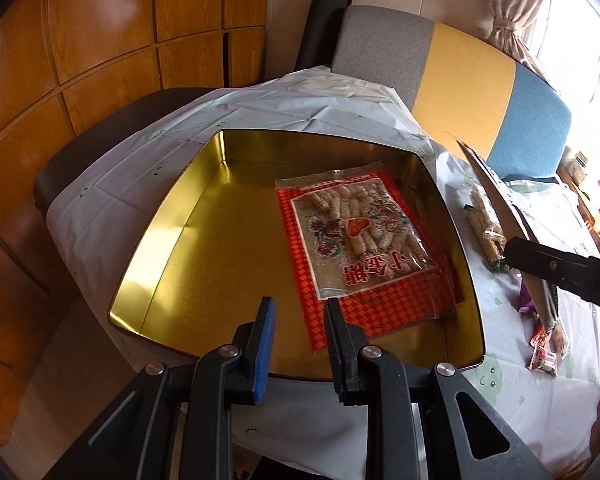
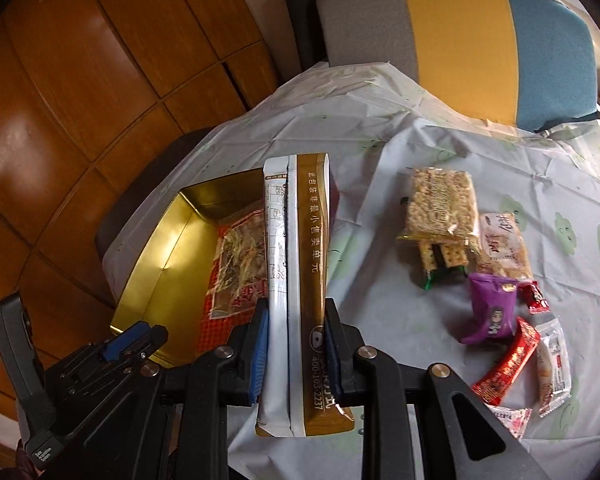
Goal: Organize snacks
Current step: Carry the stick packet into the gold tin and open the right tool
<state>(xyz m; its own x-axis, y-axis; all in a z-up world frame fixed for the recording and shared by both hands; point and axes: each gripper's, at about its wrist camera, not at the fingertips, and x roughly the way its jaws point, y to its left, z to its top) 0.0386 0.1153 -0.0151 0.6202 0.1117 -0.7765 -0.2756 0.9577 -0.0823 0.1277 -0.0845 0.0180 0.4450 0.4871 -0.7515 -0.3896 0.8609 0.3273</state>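
Note:
A gold tin box (image 1: 180, 236) lies open on the table, with a red-and-clear bag of sesame sticks (image 1: 360, 240) flat in its right half. My left gripper (image 1: 299, 308) is open and empty over the box's near edge. My right gripper (image 2: 296, 312) is shut on a long gold-and-white snack packet (image 2: 300, 280), held upright to the right of the box (image 2: 160, 248). That packet (image 1: 504, 216) and the right gripper's finger (image 1: 560, 272) show at the right of the left wrist view. The left gripper (image 2: 132, 340) shows at the lower left of the right wrist view.
Several loose snacks lie on the white tablecloth (image 2: 420, 140): a rice-crisp pack (image 2: 440, 204), a purple packet (image 2: 490, 308), a red bar (image 2: 508, 364) and small white packs (image 2: 554, 368). A grey-yellow-blue chair back (image 2: 460, 40) stands behind the table; wooden cabinets (image 1: 100, 60) are at left.

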